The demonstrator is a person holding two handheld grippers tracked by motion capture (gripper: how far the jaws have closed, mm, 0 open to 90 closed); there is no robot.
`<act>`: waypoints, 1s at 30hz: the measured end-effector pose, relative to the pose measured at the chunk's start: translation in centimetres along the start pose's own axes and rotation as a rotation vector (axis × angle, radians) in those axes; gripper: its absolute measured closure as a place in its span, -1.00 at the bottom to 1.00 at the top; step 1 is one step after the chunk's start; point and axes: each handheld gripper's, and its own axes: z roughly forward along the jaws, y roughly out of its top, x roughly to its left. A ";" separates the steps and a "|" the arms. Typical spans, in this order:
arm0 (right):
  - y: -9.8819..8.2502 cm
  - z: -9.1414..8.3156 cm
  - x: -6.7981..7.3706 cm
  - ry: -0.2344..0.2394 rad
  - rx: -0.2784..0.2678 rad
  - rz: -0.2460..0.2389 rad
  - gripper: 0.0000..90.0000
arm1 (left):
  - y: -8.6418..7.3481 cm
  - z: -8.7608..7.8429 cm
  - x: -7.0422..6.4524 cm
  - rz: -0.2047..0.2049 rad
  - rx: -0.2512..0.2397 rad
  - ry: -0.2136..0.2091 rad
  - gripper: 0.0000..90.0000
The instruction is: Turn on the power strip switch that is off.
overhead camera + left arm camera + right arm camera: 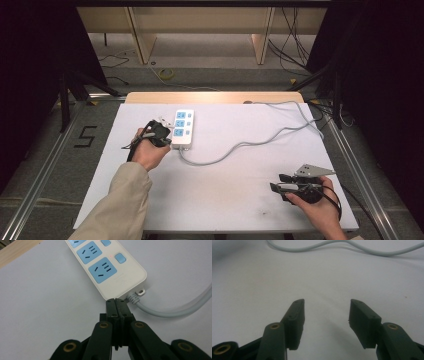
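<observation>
While the left gripper [116, 302] is pointing at the near end of the white power strip [110, 267], its fingers [111, 308] are pressing together with nothing between them, their tips just touching or all but touching the strip's end wall beside the cable's strain relief. That strip is lying flat on the white counter [235, 190], toward the far left, blue sockets facing up and small red lights glowing beside its blue switches. Its grey cable [240, 147] is snaking away across the counter to the far right edge. Near the right front corner, the right gripper [326, 315] is resting low over bare counter, its fingers [295, 320] standing apart and empty, with a stretch of the cable running across well ahead of them. A beige sleeve [117, 205] is covering the person's left forearm.
</observation>
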 end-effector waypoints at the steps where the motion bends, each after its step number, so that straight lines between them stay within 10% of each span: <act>1: 0.0 0.0 0.0 0.000 0.000 -0.001 0.05 | 0.1 0.1 0.1 0.006 0.000 0.003 1.00; 30: -0.1 0.0 -0.2 0.004 0.002 0.002 0.05 | 3.1 1.9 1.3 0.051 0.000 0.029 1.00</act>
